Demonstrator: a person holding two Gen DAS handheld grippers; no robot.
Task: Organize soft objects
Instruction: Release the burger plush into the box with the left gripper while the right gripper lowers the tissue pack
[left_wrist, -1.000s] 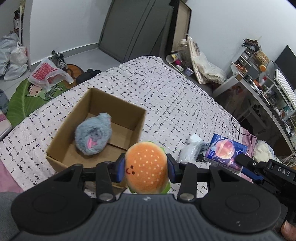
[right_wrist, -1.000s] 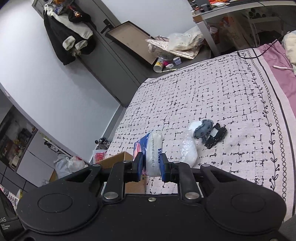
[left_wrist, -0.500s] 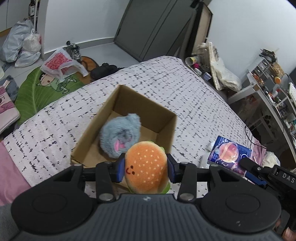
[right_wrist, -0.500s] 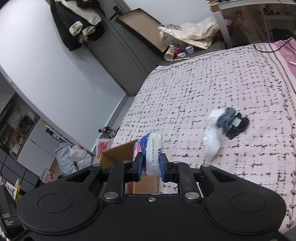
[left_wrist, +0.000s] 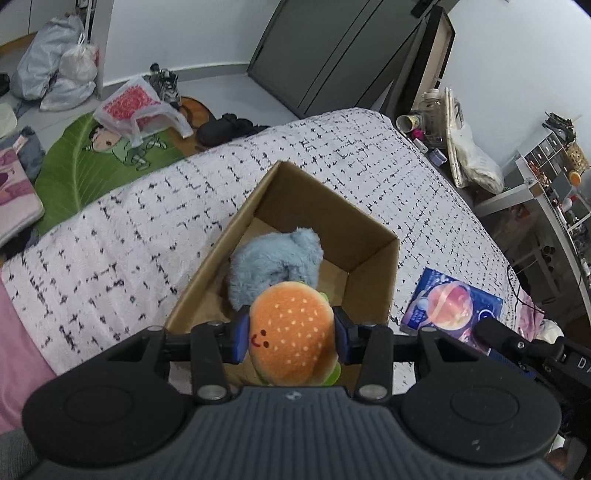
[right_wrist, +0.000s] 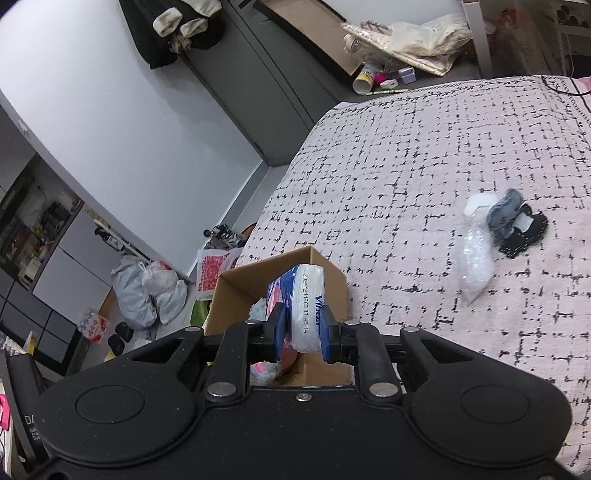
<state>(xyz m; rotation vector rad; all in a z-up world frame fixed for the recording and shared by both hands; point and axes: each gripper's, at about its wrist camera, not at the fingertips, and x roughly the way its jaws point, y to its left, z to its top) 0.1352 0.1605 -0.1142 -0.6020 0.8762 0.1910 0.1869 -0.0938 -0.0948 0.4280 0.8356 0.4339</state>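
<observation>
Soft objects: we see a cardboard box (left_wrist: 373, 273) on a bed (left_wrist: 129, 236) with black-flecked white cover, blue plush (left_wrist: 273, 266) inside. Our left gripper (left_wrist: 291, 338) jaws clamp a burger plush (left_wrist: 291, 341), smiling bun facing up, above the box. Our right gripper (right_wrist: 301, 332) jaws pinch a tissue pack (right_wrist: 304, 306) on edge, long axis pointing away, near the box.
</observation>
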